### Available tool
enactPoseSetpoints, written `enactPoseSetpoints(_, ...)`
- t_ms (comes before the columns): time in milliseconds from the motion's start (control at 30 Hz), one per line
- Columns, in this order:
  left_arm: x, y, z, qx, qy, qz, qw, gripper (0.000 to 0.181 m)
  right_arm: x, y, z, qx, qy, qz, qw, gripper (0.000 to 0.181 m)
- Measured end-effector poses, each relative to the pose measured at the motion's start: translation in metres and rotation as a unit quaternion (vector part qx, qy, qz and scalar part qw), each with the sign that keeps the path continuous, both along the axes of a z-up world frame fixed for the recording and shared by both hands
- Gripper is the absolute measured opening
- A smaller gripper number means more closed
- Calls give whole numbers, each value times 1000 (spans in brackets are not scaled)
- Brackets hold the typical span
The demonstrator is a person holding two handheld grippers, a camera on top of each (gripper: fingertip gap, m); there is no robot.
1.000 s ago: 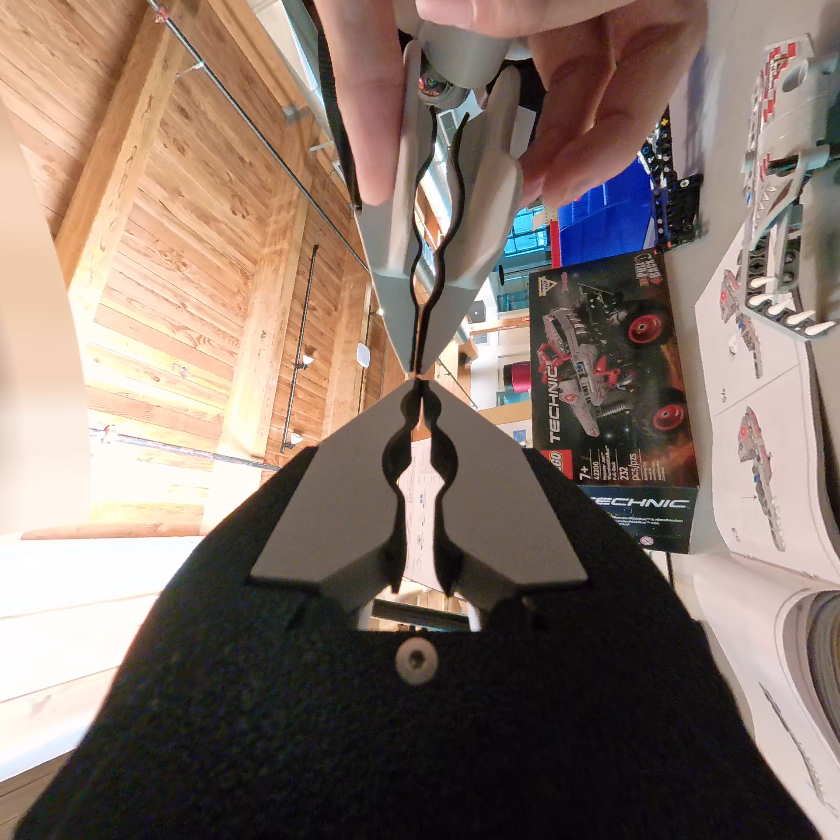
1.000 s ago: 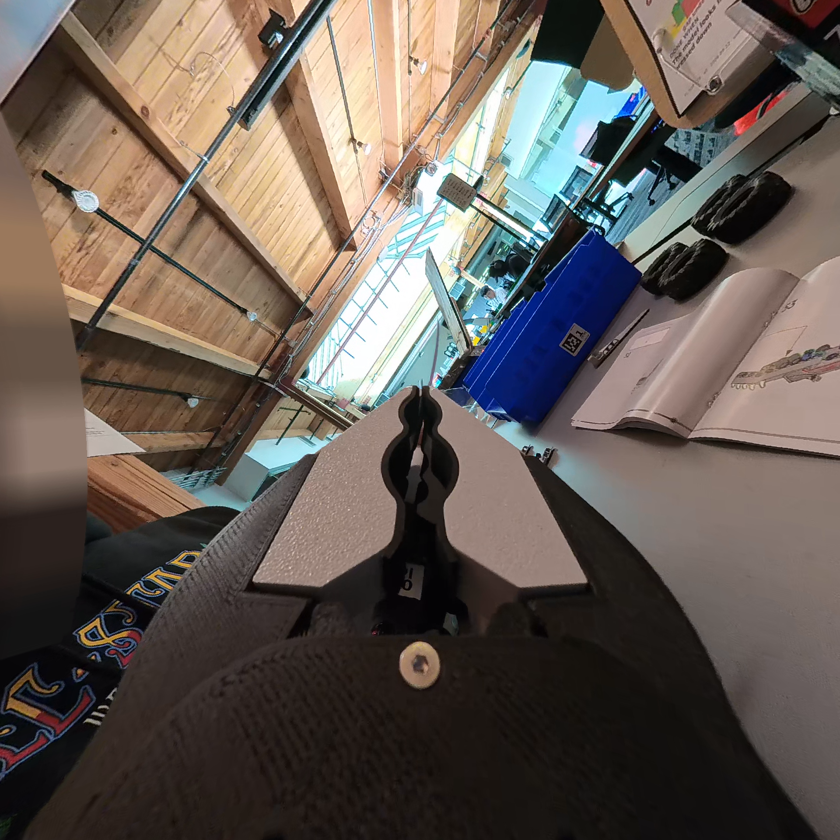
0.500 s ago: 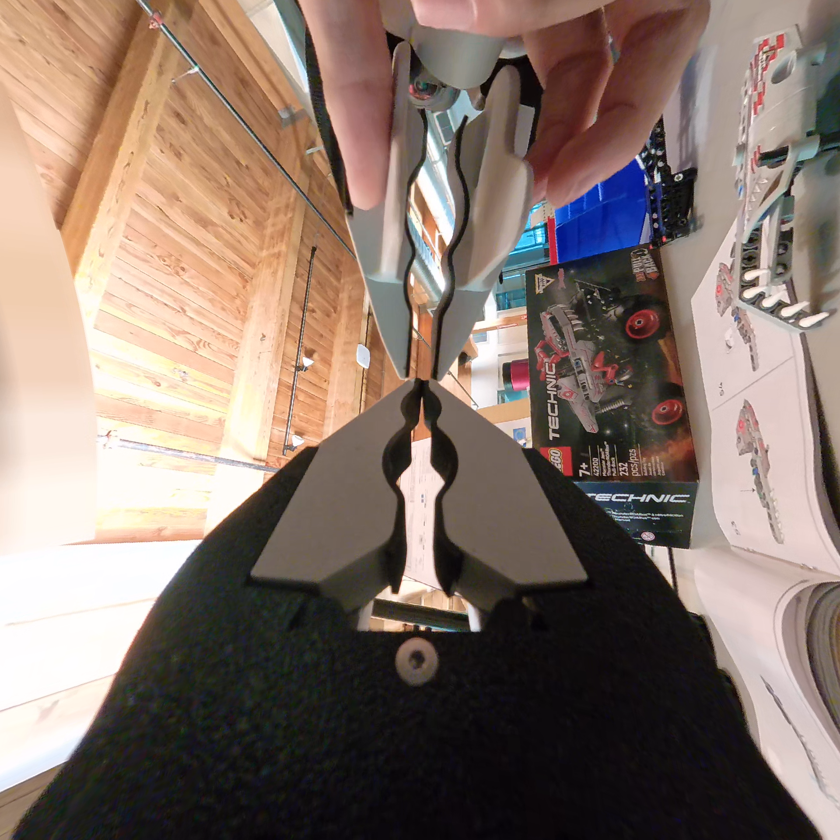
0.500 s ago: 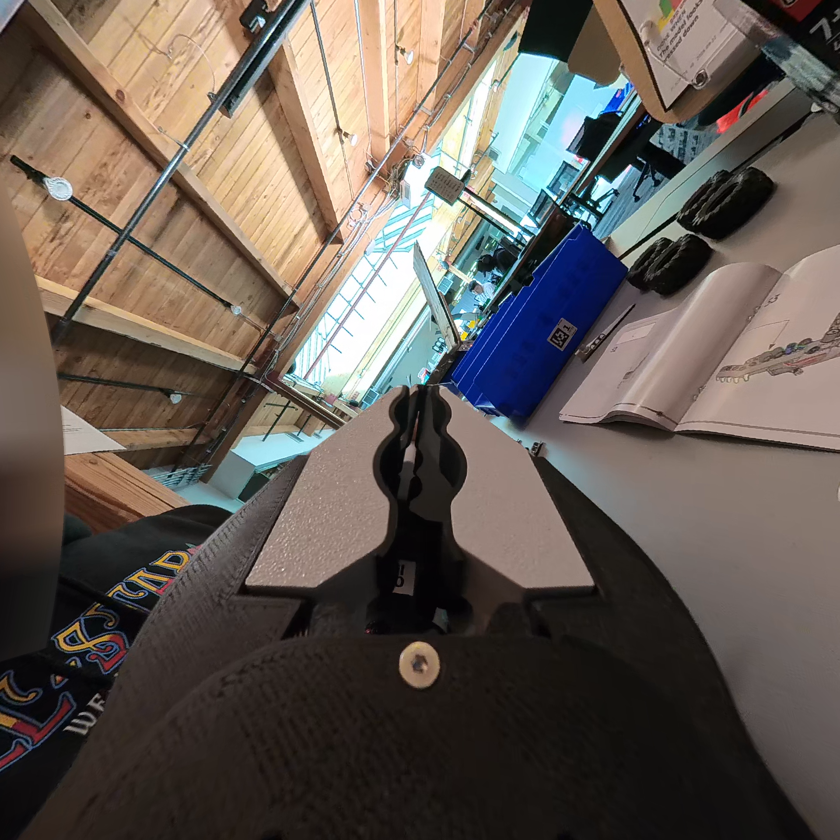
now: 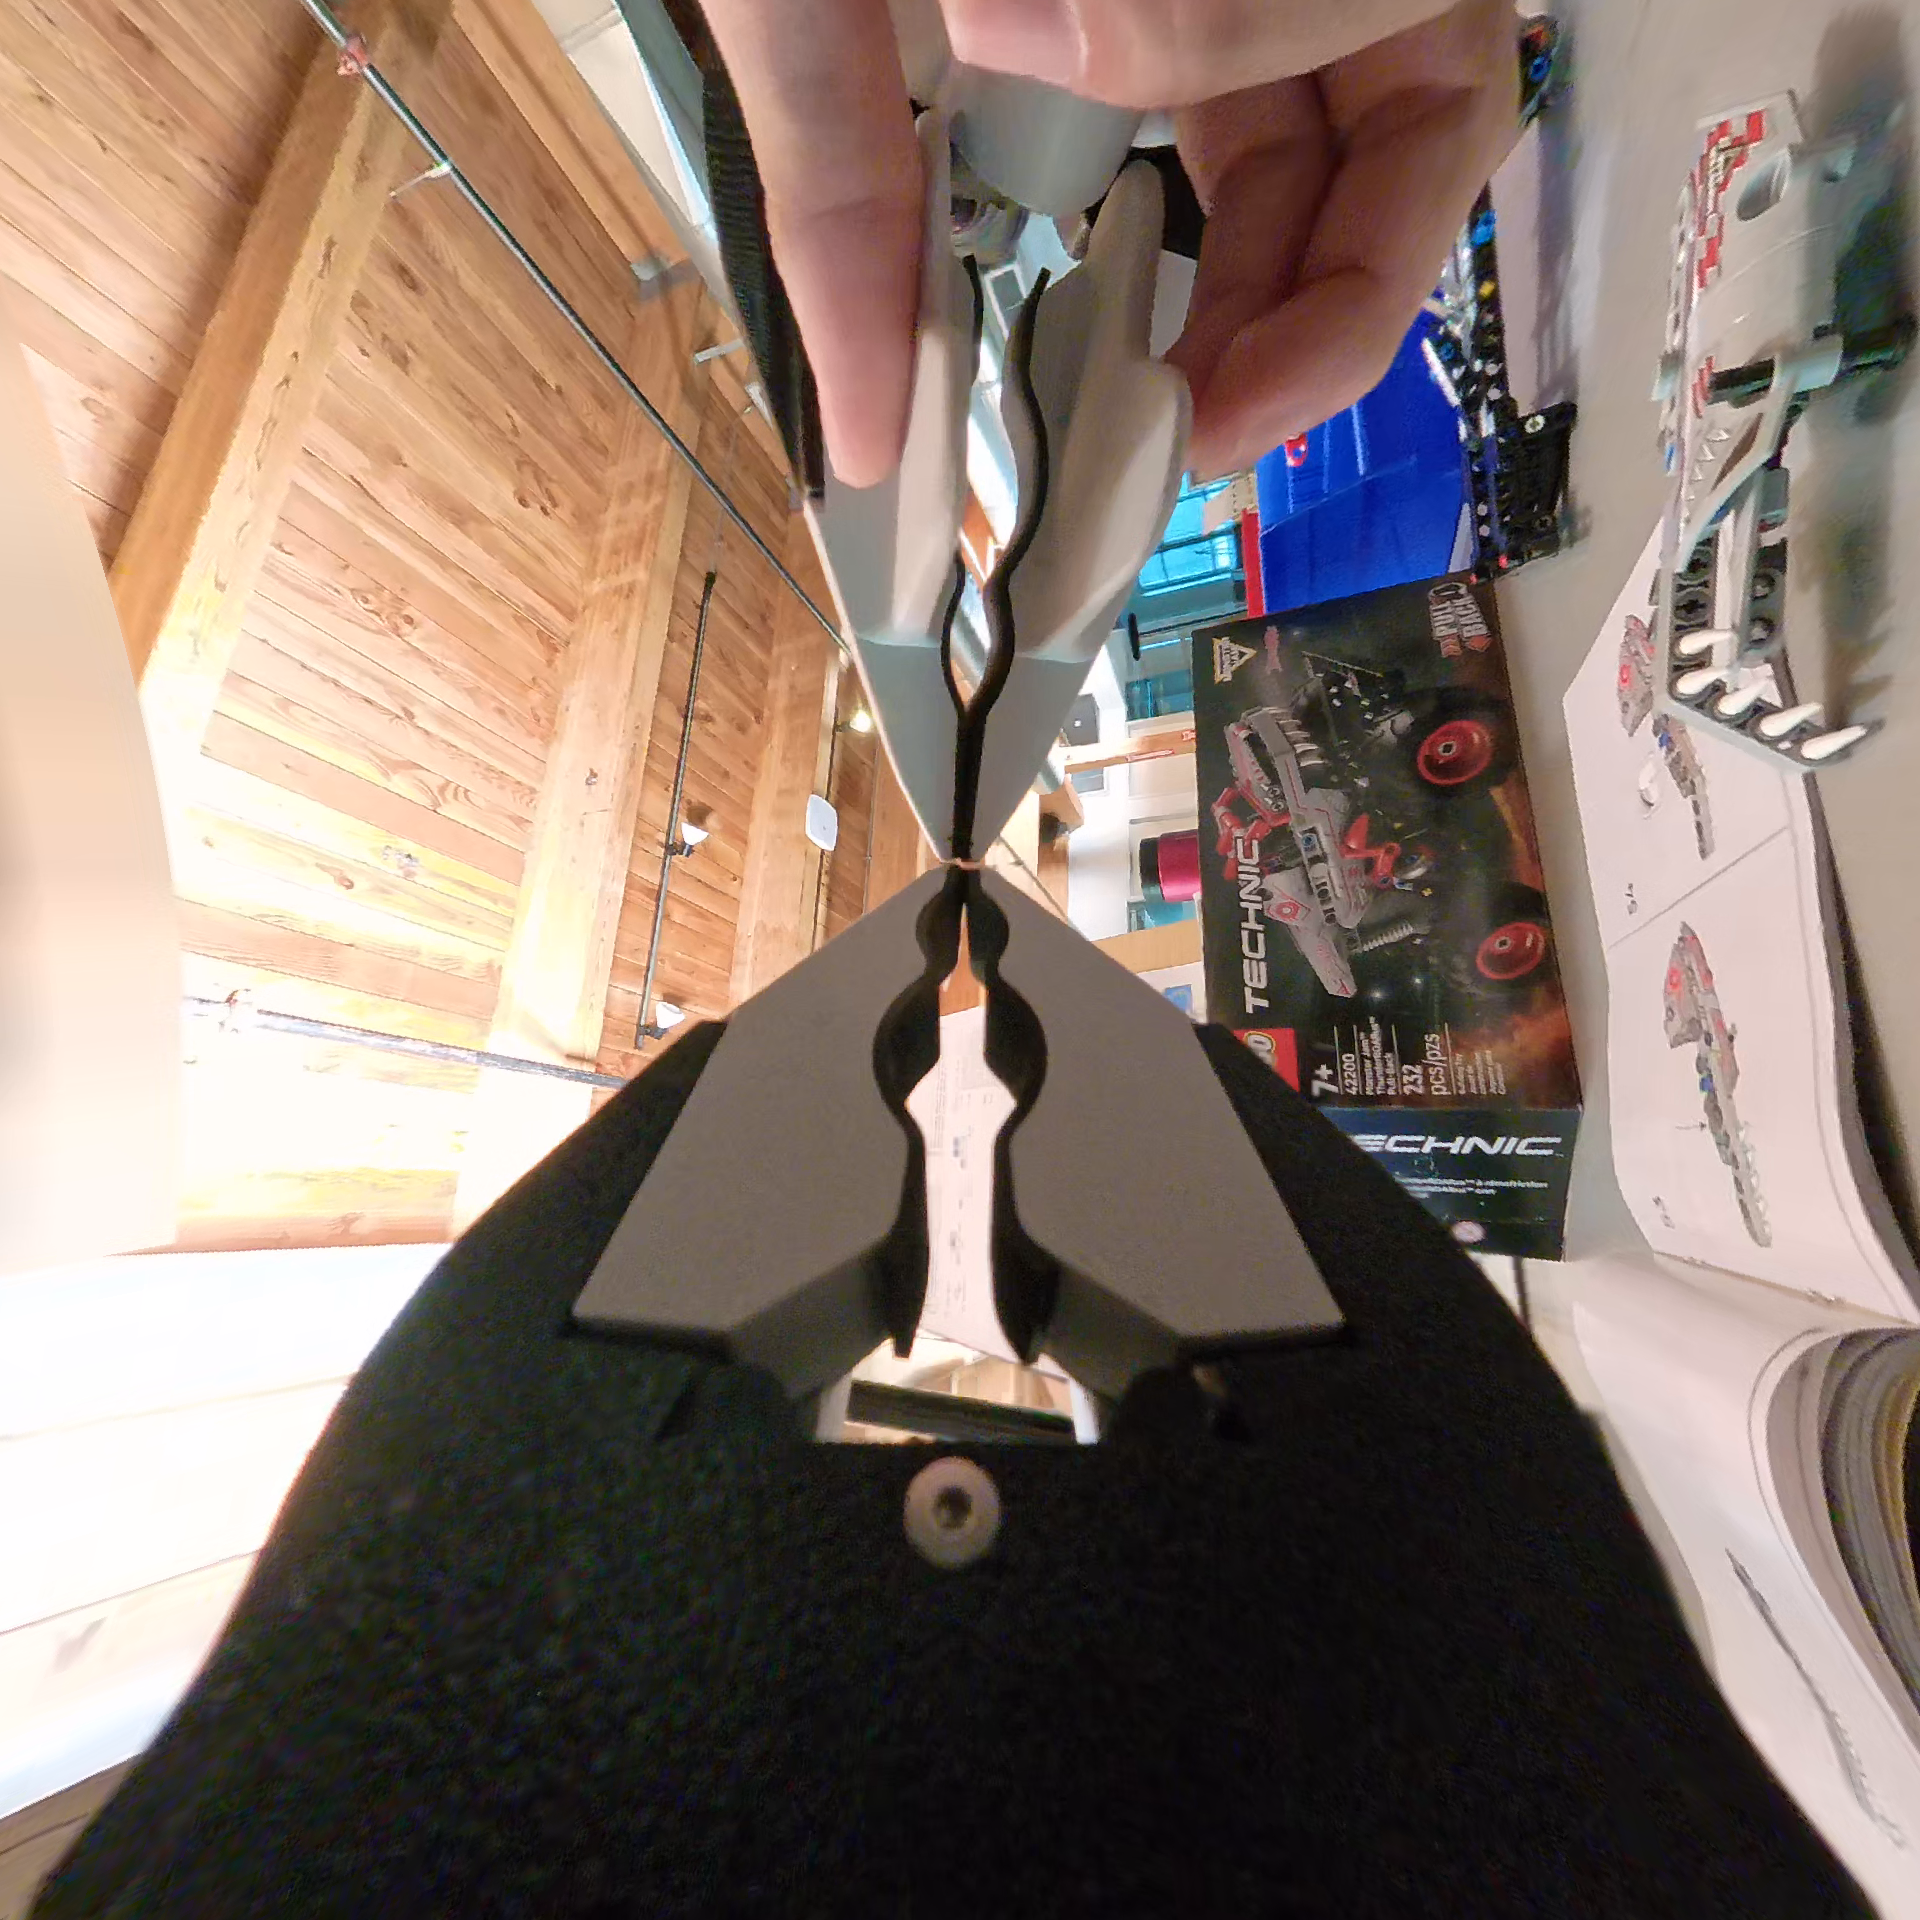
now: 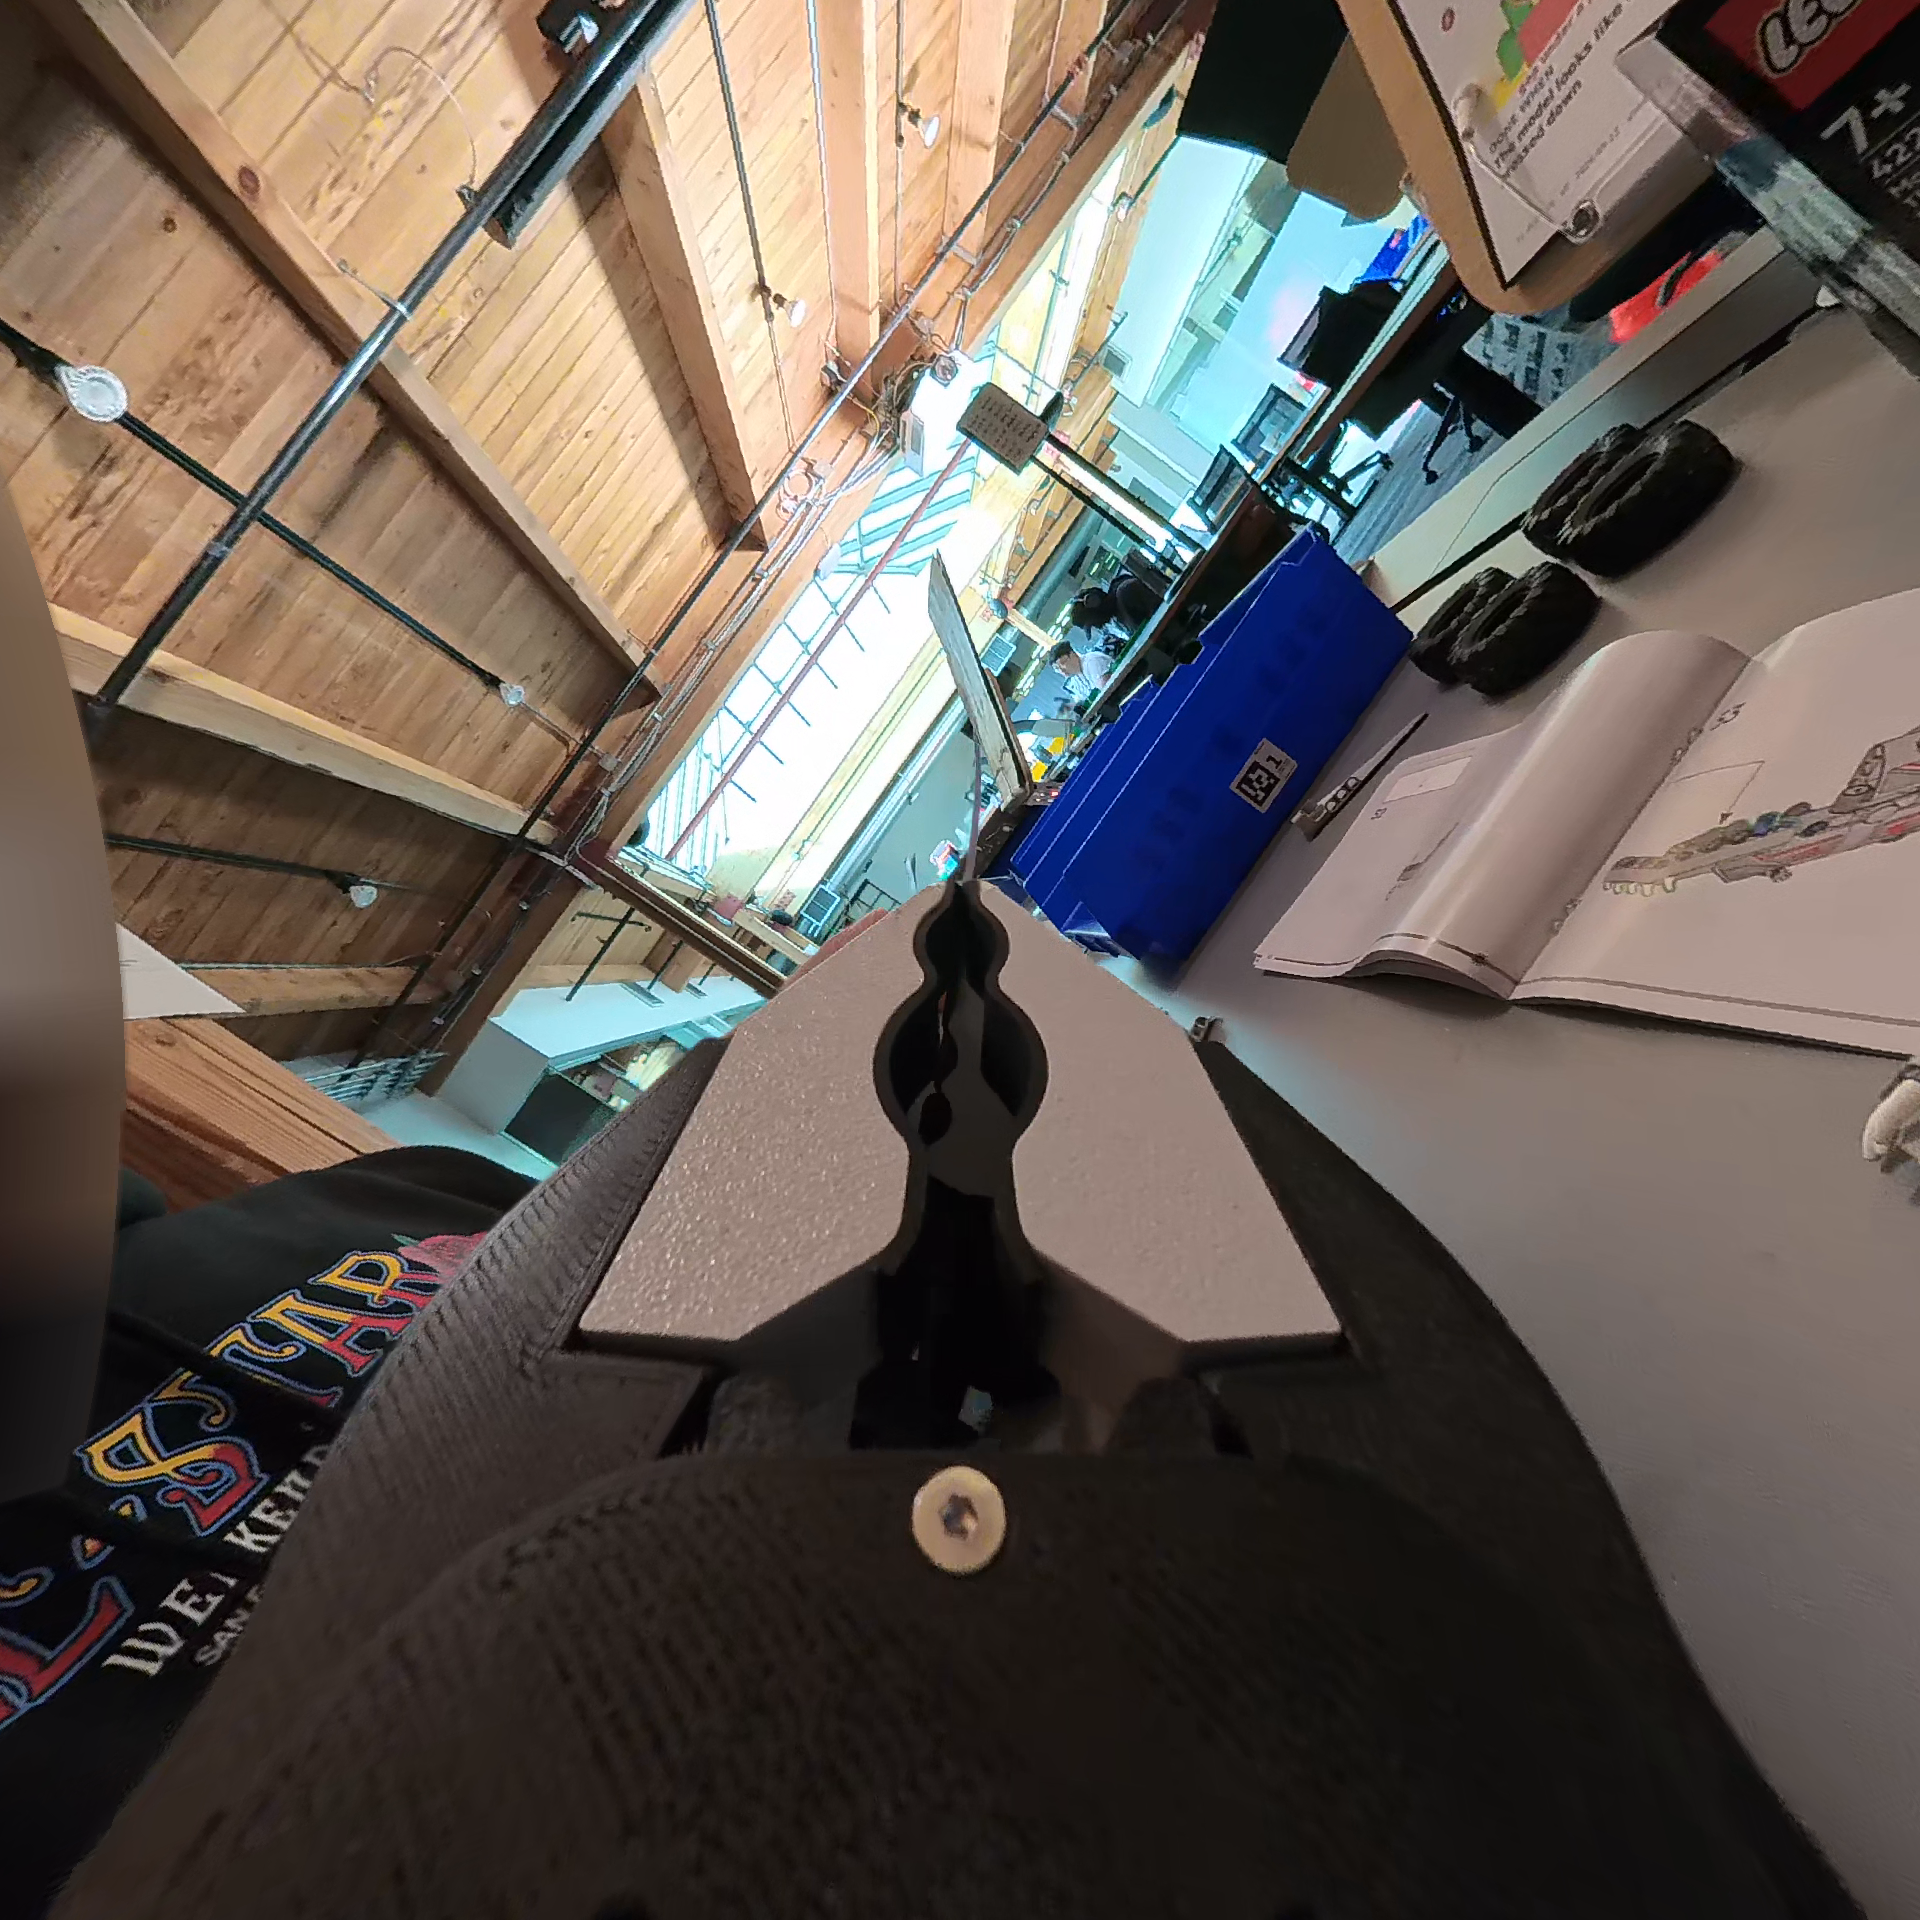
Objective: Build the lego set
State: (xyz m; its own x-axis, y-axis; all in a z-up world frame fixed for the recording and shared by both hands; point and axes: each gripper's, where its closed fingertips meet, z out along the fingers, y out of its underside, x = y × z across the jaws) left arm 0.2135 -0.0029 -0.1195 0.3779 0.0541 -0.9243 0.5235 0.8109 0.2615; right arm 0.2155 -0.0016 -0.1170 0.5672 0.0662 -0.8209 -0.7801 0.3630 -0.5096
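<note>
In the left wrist view my left gripper (image 5: 961, 891) is shut, its tips touching. A second grey gripper (image 5: 961, 831), held by a bare hand (image 5: 1299, 260), comes down from the top, also shut, tip to tip with mine. A tiny tan speck shows between the two tips; I cannot tell what it is. The partly built grey lego model (image 5: 1756, 416) with white teeth lies at the right on the open instruction booklet (image 5: 1714, 1039). In the right wrist view my right gripper (image 6: 961, 891) is shut and points up off the table.
The black lego box (image 5: 1382, 914) stands beside the booklet, with a black lego frame (image 5: 1507, 416) and a blue bin (image 5: 1351, 499) behind. The right wrist view shows the blue bin (image 6: 1226, 769), booklet (image 6: 1621, 862), two black tyres (image 6: 1631, 499), grey table (image 6: 1558, 1299), and a person's black sweater (image 6: 208, 1455). Left and right tips are no more than a few centimetres apart. From either gripper's tips it is about 15 cm to the partly built grey lego model (image 5: 1756, 416).
The hand-held gripper opposite my left one parted slightly at the tips half a second ago and is shut again. The right wrist view has shifted a little; the booklet and bin moved across it.
</note>
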Motion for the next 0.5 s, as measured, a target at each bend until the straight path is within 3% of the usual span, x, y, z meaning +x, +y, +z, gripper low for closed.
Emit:
enactPoseSetpoints(167,0,0,-1,-7,15,-7,1000,0,0,0,1,-9,-17,-6,1000,0)
enactPoseSetpoints(233,0,0,-4,1,25,-6,1000,16,0,0,2,1,-14,-7,1000,0)
enactPoseSetpoints(400,2,1,-8,-4,37,-6,999,23,1,-3,2,3,-13,-6,1000,0)
enactPoseSetpoints(500,5,6,-6,-51,91,-21,994,31,1,-7,1,-7,-22,-3,1000,0)
